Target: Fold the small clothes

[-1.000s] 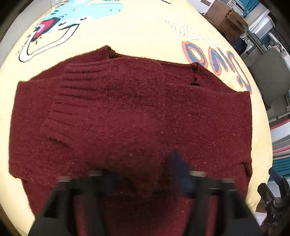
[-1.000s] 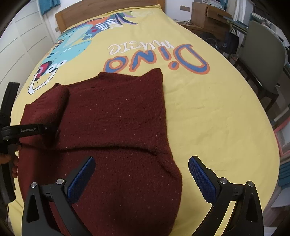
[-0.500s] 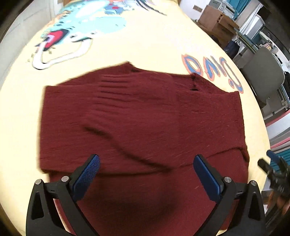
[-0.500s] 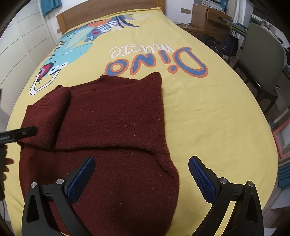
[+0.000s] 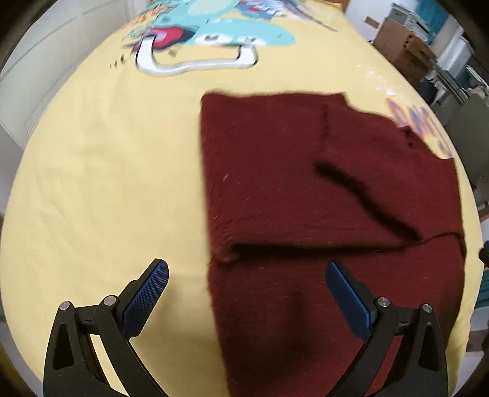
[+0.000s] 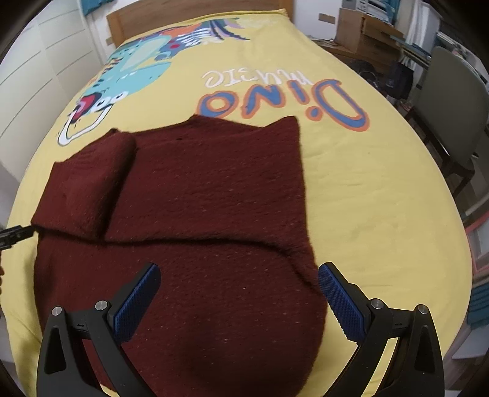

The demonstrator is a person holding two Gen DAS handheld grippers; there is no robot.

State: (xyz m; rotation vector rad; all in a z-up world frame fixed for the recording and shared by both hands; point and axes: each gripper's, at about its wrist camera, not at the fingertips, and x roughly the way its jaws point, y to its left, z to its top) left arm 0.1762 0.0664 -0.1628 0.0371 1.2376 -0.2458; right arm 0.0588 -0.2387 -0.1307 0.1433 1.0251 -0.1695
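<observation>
A dark red knitted sweater (image 5: 305, 198) (image 6: 198, 198) lies flat on the yellow bedcover (image 5: 91, 183), both sleeves folded in across its body. The left sleeve (image 6: 85, 183) rests on the chest with its cuff near the fold line. My left gripper (image 5: 244, 268) hangs open over the sweater's left edge, one finger above bare bedcover and the other above the knit. Its tip (image 6: 15, 233) shows at the left border of the right wrist view. Open and empty, my right gripper (image 6: 238, 270) hovers over the lower body near the right edge.
The bedcover (image 6: 366, 198) carries a dinosaur print and "Dino" lettering. A wooden headboard (image 6: 183, 9) stands at the far end. A grey-green chair (image 6: 452, 100) and wooden furniture (image 6: 360, 27) stand right of the bed, white cupboard doors (image 6: 36, 61) to the left.
The left gripper let go of the sleeve, opened wide and moved left to the sweater's left edge. The sleeve now lies folded on the body. The right gripper stayed put.
</observation>
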